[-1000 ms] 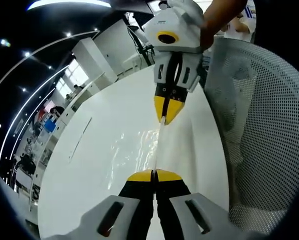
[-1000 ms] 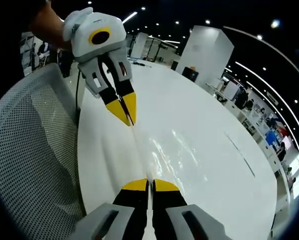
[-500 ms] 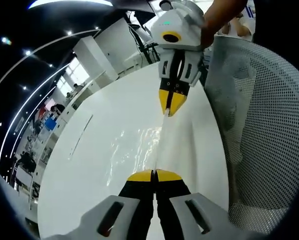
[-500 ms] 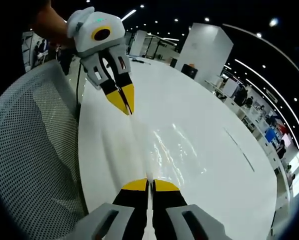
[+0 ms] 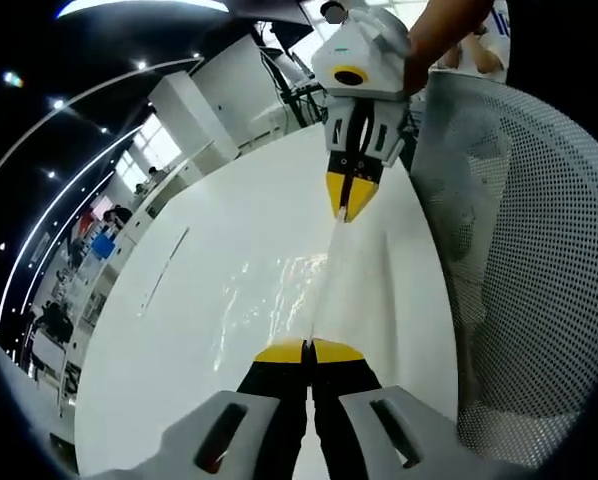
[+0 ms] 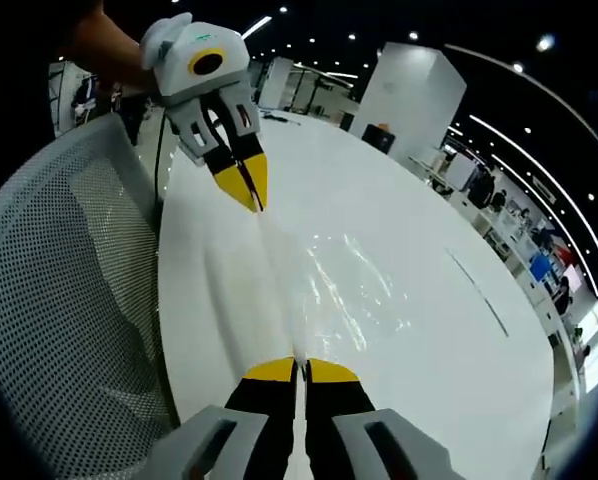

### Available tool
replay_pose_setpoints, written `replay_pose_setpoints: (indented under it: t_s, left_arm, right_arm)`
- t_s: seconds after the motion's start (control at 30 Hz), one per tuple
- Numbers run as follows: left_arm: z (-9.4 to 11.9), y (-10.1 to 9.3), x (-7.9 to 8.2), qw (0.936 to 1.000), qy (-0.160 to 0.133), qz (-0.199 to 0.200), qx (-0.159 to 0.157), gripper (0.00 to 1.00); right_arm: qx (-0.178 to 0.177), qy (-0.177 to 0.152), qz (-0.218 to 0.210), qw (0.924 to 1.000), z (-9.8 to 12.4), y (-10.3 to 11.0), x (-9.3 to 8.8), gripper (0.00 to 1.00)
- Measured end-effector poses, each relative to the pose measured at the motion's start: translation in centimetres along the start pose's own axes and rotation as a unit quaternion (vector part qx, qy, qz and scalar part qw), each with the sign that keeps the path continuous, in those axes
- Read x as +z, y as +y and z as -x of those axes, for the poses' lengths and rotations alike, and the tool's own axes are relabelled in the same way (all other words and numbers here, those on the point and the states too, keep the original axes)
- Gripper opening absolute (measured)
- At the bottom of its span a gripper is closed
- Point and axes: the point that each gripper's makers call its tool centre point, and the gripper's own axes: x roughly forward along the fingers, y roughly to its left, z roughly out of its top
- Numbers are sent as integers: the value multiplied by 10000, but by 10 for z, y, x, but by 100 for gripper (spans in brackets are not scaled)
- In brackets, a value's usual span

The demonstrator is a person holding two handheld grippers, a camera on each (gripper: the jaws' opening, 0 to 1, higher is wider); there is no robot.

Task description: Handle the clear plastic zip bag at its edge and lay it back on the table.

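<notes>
Left gripper (image 5: 308, 349), jaws clenched on the near edge of the clear plastic zip bag (image 5: 324, 285), holds it taut above the white counter (image 5: 199, 300). Straight ahead of those jaws, the right gripper (image 5: 347, 210) pinches the bag's far edge. A mesh chair (image 5: 519, 250) stands alongside, office interior beyond.

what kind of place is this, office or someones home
Most likely a large open-plan office or lab, not a home: a long white table, a mesh office chair, rows of ceiling spotlights, and desks with people in the background.
</notes>
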Motion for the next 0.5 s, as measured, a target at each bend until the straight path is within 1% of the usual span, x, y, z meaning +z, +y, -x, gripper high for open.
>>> replay_pose_setpoints:
  t_s: [0.07,0.1,0.13,0.23,0.27,0.4,0.5]
  left_arm:
    - [-1,-3,2,9999,20,-132,-52,0]
    - [-1,-4,2,9998,40,-163,-65,0]
    - [-1,-4,2,9998,27,-169,-77,0]
    - [0,-7,2,9997,0,-198,-119,0]
    - [0,-9,2,9996,6,-237,-144,0]
    - [0,-11,2,9995,19,-276,-166,0]
    - [0,-13,2,9994,24,-309,-183,0]
  right_arm:
    - [-28,28,-58,10000,1,-1,0,0]
    - [16,-1,-264,9997,3,1,0,0]
    - [27,-4,-264,9996,5,1,0,2]
    - [80,-50,-263,9996,9,2,2,9]
    - [116,-83,-268,9995,13,2,6,10]
    - [238,-237,-255,9991,15,5,18,10]
    - [351,-369,-185,9985,17,8,37,11]
